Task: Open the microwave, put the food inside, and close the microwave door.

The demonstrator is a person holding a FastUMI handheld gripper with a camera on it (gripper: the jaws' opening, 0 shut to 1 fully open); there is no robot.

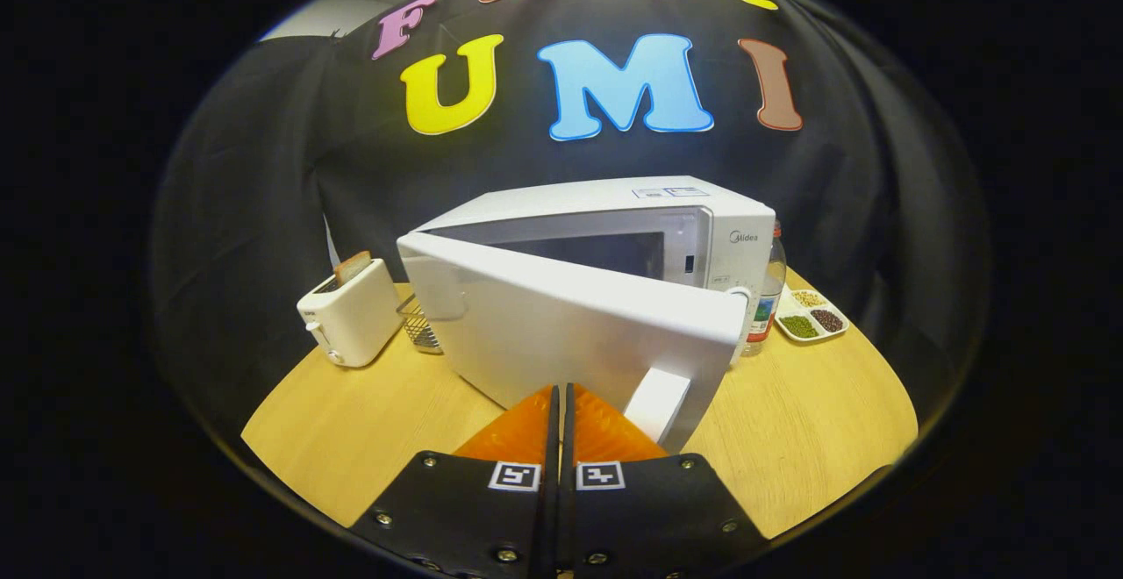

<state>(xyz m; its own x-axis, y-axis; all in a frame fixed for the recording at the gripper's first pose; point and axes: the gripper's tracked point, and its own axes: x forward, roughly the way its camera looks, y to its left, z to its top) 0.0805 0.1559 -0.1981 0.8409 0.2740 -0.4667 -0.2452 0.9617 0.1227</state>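
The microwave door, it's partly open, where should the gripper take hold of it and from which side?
Grip the block-shaped handle at the free edge of the microwave door, probably from the front with one finger on each side. It sticks out from the flat panel just ahead of the gripper, right of its fingertips. The fingers are shut together now and must open first.

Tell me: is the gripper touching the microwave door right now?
Cannot tell. In the gripper view the shut gripper points at the half-open microwave door, tips overlapping its lower face, with no visible gap or plain contact.
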